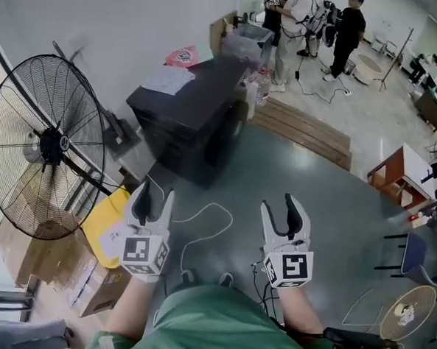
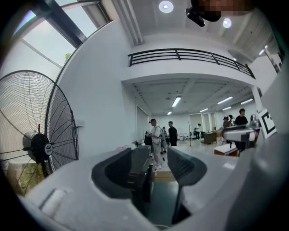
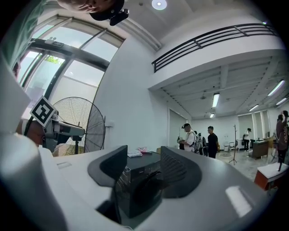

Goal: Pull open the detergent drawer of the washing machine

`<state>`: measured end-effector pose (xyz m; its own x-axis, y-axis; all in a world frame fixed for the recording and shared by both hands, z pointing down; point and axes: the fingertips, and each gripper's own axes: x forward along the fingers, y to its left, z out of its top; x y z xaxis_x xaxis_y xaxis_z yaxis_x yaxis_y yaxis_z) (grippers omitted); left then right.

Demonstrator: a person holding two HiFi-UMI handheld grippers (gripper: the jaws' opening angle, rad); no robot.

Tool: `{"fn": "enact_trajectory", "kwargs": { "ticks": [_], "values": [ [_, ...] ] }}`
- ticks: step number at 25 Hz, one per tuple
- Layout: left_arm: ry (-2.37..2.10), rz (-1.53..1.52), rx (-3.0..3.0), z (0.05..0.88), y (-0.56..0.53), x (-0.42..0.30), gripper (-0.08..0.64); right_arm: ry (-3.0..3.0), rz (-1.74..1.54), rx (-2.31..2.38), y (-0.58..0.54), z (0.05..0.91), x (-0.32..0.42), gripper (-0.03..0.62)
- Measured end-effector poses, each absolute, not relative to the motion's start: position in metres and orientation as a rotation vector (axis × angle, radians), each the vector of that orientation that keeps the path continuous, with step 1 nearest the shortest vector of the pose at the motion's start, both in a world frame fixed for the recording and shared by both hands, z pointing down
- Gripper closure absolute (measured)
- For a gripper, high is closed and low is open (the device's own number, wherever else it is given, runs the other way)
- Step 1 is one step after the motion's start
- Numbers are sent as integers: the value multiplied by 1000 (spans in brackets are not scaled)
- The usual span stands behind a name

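My left gripper [image 1: 155, 198]: jaws spread wide with nothing between the pads; it is held level in the air, pointing toward the washing machine.
My right gripper [image 1: 282, 211]: jaws also apart and empty, level, beside the left one and apart from it.
What I see between the jaws: in both gripper views the washing machine shows in the gap, well beyond the fingertips, touching neither gripper.
Washing machine [image 1: 192, 124]: a dark box standing on the grey floor ahead of me, near the white wall, with its round door facing my right gripper.
Detergent drawer: I cannot pick it out on the dark front from here, so I cannot tell whether it is in or out.
On top of the machine: a sheet of paper [image 1: 167, 79].
Floor between us: a thin white cable [image 1: 209, 223] looping just ahead of my grippers.
To my left: a large standing fan [image 1: 47, 146], with cardboard boxes [image 1: 54, 260] below it.
Beyond the machine: wooden planks [image 1: 304, 131] on the floor, and people [image 1: 296, 23] standing farther back.
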<state>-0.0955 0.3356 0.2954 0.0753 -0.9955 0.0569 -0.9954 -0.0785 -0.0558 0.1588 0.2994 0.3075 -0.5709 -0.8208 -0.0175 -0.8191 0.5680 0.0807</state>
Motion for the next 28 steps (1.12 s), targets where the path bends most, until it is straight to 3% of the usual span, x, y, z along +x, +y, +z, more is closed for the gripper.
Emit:
{"fn": "enact_trajectory", "kwargs": {
  "ticks": [14, 28],
  "values": [
    [2161, -180, -2304, 313, 318, -88, 336, -2798, -53, 1408, 272, 318, 166, 379],
    [2122, -98, -2441, 348, 174, -155, 354, -2699, 26, 1479, 152, 339, 116, 380]
  ]
}}
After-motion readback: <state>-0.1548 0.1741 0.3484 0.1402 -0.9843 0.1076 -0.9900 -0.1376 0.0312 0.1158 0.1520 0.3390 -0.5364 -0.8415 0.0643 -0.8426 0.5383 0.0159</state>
